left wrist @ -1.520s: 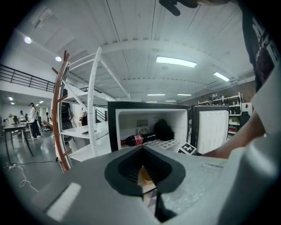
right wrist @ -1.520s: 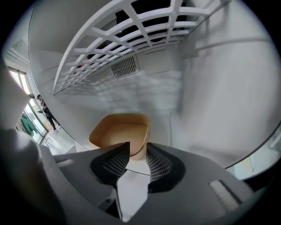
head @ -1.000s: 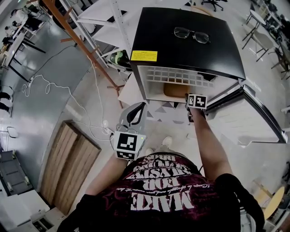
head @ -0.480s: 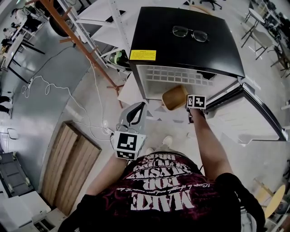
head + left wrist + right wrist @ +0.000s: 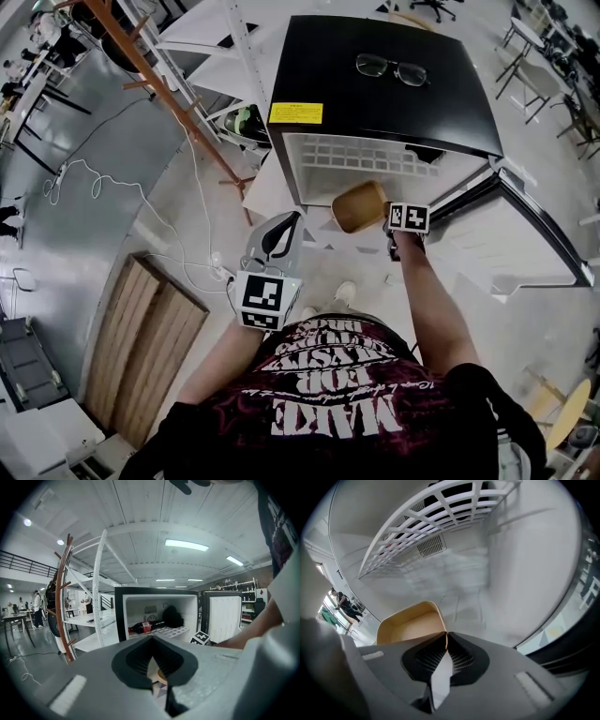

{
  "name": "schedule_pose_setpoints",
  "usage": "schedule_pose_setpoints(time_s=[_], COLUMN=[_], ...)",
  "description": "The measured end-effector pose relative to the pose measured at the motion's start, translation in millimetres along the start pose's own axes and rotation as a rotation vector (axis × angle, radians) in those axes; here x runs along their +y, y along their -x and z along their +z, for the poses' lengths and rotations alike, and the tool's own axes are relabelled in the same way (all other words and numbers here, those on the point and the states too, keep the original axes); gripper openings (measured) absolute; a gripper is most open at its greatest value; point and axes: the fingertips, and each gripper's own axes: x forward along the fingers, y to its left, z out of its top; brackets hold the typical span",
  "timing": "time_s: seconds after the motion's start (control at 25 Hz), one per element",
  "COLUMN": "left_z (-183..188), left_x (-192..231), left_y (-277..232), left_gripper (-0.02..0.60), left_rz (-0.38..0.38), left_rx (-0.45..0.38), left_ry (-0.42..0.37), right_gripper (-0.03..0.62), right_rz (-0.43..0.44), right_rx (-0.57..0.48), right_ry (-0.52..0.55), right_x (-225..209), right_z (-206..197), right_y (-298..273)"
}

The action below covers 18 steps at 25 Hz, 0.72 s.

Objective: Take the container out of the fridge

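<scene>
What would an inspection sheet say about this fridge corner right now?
Surface: grey floor in front of a small black-topped fridge, with its white-lined door open.
Job's things: tan rounded-square container, empty, at the fridge mouth below the white wire shelf.
Clutter: black-framed glasses on the fridge top; red-labelled dark bottle lying on the shelf.
Grippers: right claw shut on the container's rim; left claw shut, empty, held back from the fridge.
Cables: white cable looping over the floor.
Surroundings: white shelving, brown wooden rack, wooden board on the floor.
</scene>
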Motion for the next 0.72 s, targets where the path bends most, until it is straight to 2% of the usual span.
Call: schedule_pose_setpoints(time_s=[0.32, 0.72], left_z=[-7, -12], left_x=[-8, -18], left_y=[6, 13], left_gripper=[0.0, 0.0], left_rz=[-0.031, -0.064], left_rx=[0.021, 0.014], left_ry=[0.029, 0.038], right_gripper=[0.046, 0.048], right_rz=[0.019, 0.043], right_rx=[-0.053, -0.17], right_ry=[-0.007, -0.061], right_x=[11, 24], right_z=[3, 9], right_y=[24, 72])
